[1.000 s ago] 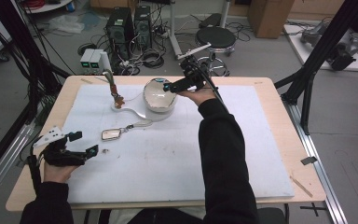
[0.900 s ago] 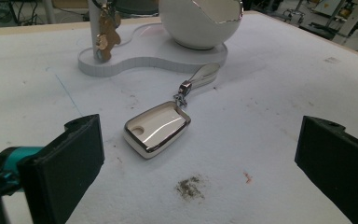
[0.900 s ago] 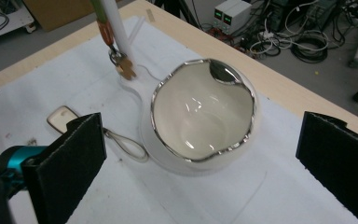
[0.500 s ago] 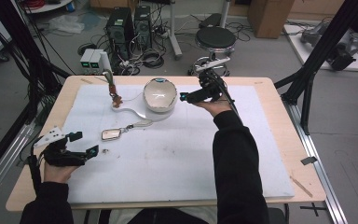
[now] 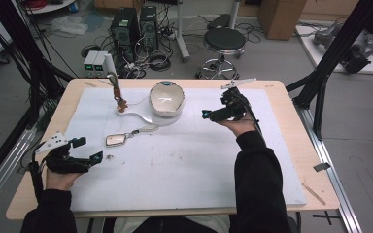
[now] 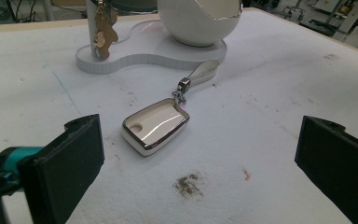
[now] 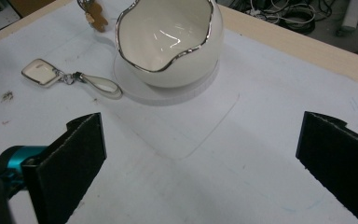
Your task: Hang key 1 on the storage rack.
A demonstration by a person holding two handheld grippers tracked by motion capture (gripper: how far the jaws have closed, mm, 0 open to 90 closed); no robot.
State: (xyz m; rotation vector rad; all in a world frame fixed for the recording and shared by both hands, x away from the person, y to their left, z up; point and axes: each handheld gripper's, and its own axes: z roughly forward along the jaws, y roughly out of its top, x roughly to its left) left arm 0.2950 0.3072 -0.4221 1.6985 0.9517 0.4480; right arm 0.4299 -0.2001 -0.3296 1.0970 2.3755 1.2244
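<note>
Both grippers open over the table, key fob lying free.
The left gripper (image 5: 88, 150) sits low, jaws wide apart, facing the fob (image 6: 155, 125), which lies flat on the mat (image 5: 184, 165) just beside the white stand (image 6: 135, 53). The right gripper (image 5: 208, 114) hovers near the bowl (image 7: 170, 39), jaws spread, holding nothing.

In the left gripper view the top edge cuts off the white bowl (image 6: 198, 21) and the post with its brown charm (image 6: 101, 32). The right gripper view crops that charm (image 7: 94, 16) at its top edge too. From the high view, the key fob's (image 5: 117, 140) face is too small to read, and the speck (image 5: 109, 157) near it is unidentifiable.
</note>
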